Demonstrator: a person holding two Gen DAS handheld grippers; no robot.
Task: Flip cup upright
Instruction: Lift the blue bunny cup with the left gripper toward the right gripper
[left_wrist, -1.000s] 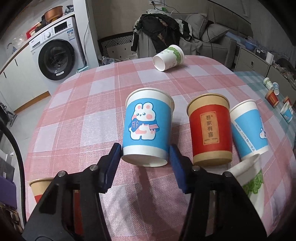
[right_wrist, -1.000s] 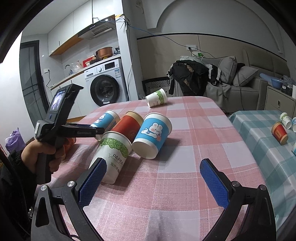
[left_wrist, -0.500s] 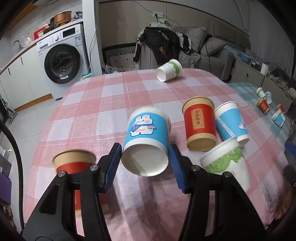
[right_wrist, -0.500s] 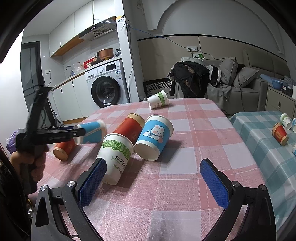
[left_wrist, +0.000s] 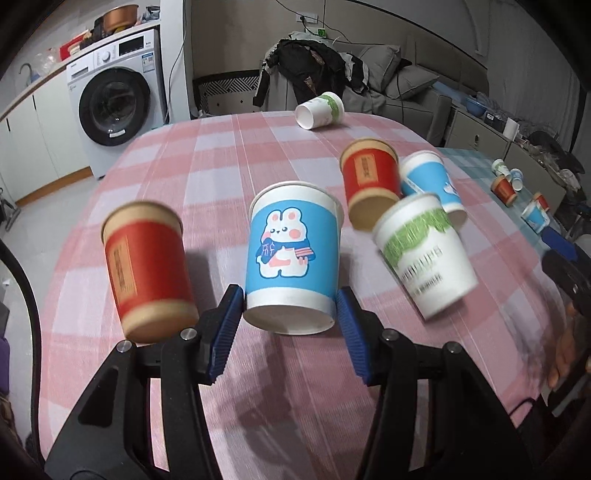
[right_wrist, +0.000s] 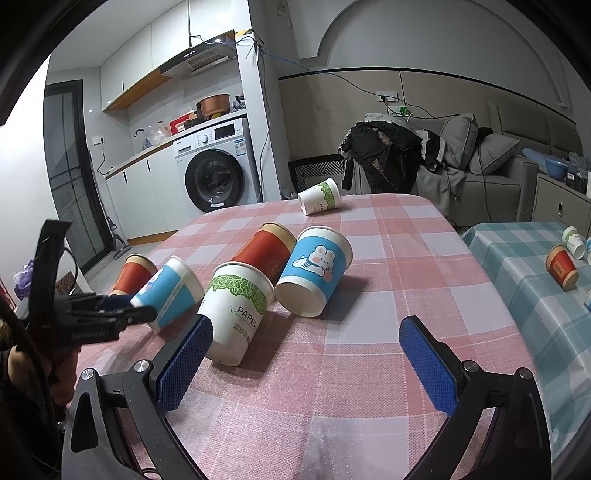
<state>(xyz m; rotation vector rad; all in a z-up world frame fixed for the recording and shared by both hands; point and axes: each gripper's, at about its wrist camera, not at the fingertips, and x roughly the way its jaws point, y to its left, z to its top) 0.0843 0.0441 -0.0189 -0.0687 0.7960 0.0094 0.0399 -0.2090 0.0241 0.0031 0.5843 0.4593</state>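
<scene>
Bunny cup (left_wrist: 293, 254) clamped near base between left gripper (left_wrist: 290, 325) pads, lifted above pink checked table (left_wrist: 221, 155). Beside bunny cup: red cup (left_wrist: 146, 266), white cup (right_wrist: 238, 308) reading "PAPER". Right gripper (right_wrist: 304, 363) spread wide, empty.

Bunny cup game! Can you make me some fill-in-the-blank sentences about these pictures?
1. The left gripper squeezes a blue cup with a ____ on it.
2. The right gripper is ____, holding nothing.
3. The tablecloth under the cups is checked pink and ____.
4. The far green-and-white cup lies on its ____.

Missing words: bunny, open, white, side
</scene>
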